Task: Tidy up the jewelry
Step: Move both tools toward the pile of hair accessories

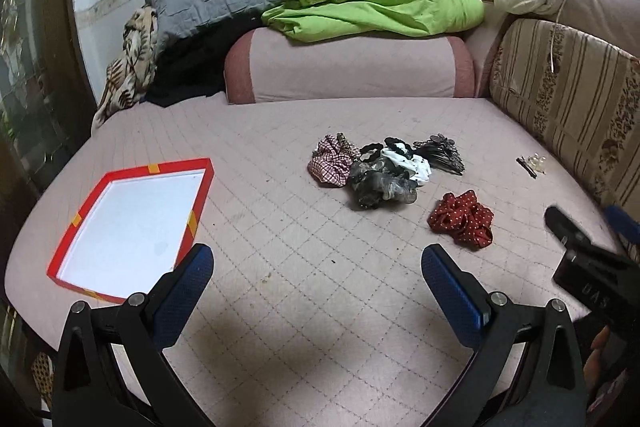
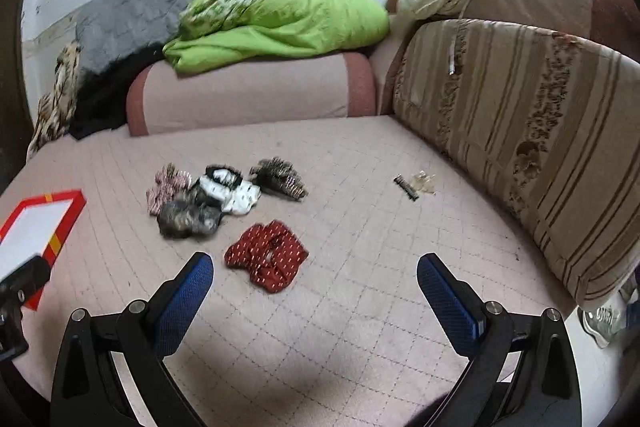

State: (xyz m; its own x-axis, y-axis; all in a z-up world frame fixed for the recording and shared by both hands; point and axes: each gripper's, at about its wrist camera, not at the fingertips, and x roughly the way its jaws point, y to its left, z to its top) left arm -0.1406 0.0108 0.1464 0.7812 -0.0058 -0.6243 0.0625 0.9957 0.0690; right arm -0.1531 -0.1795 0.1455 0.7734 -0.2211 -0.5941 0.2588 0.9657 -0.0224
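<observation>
On the quilted pink bed (image 1: pixel 280 307), the empty red box lid (image 1: pixel 198 203) lies at the left, its long axis running away from the camera. Right of it sits a heap of scrunchies (image 1: pixel 372 171), then a red dotted scrunchie (image 2: pixel 266 255), then what looks like a small dark hair clip (image 2: pixel 406 187). The left hand-held gripper (image 1: pixel 316 279) and right hand-held gripper (image 2: pixel 314 287) both gape wide, holding nothing.

The scrunchie (image 2: pixel 267 255) nearest is dark red with white dots; another (image 1: pixel 330 165) is red-and-white check; one (image 1: pixel 408 163) white with black dots. The tray (image 1: pixel 200 183) is red-rimmed, white inside, on a pale pink quilted bed (image 1: pixel 304 299), beside a lime-green blanket (image 1: pixel 380 3)
</observation>
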